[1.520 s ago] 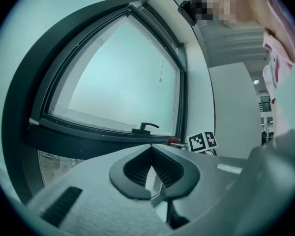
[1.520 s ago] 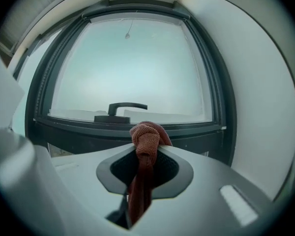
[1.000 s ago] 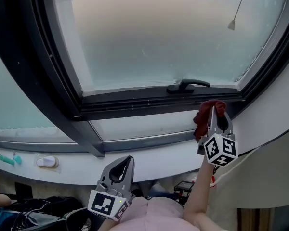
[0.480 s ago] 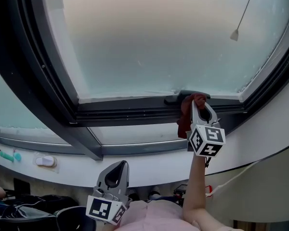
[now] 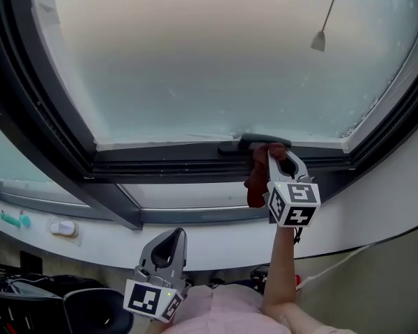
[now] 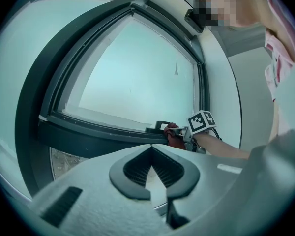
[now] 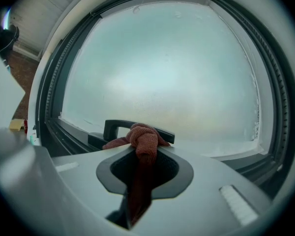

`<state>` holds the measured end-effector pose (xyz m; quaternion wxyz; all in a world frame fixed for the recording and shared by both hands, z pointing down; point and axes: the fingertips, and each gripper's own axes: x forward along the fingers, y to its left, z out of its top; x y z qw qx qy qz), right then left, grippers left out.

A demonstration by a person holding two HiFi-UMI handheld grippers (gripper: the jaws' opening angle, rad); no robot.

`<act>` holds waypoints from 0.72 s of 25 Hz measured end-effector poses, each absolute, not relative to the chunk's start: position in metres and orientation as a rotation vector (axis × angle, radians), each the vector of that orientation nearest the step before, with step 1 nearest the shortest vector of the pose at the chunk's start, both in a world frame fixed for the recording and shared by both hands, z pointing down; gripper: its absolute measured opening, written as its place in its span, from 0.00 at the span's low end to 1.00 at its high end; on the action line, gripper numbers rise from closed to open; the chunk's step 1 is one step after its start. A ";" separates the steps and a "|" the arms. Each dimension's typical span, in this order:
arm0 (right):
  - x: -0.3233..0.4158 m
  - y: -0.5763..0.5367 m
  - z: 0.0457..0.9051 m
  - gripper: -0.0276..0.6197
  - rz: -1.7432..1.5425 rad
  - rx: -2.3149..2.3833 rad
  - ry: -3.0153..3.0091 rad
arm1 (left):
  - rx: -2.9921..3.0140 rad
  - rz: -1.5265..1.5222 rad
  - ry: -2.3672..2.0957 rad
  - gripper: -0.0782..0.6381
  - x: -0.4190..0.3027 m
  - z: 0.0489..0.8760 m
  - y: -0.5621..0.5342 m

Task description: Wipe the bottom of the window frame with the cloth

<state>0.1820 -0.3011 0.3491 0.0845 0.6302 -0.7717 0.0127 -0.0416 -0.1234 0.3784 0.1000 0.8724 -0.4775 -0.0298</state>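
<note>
Right claw [image 5: 273, 154] was clenched on the red cloth [image 5: 255, 186]: a bunched knot sat at the jaw tips and the loose end hung below. Left claw [image 5: 177, 234] had its jaws together with nothing between them, and was held low, well apart from the window.

Room, large to small:
- The frosted pane [image 5: 216, 61] filled most of the head view.
- The dark window frame [image 5: 160, 164] ran around it. The cloth sat at its bottom rail.
- A white curved sill [image 5: 223, 242] lay below, with a narrow lower pane [image 5: 188, 195] between the sill and the rail.
- The black handle [image 5: 263, 142] was on the rail, just beside the cloth knot. Contact could not be confirmed.
- A cord weight [image 5: 319, 42] hung before the glass, upper right.
</note>
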 end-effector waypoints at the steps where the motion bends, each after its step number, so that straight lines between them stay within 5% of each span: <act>1: 0.183 -0.301 0.349 0.14 0.038 1.860 -2.315 | 2.581 -0.089 -1.413 0.10 -0.036 0.378 -0.124; 18: 0.268 -0.298 0.353 0.14 0.041 1.883 -2.261 | 2.561 -0.094 -1.469 0.10 0.030 0.381 -0.119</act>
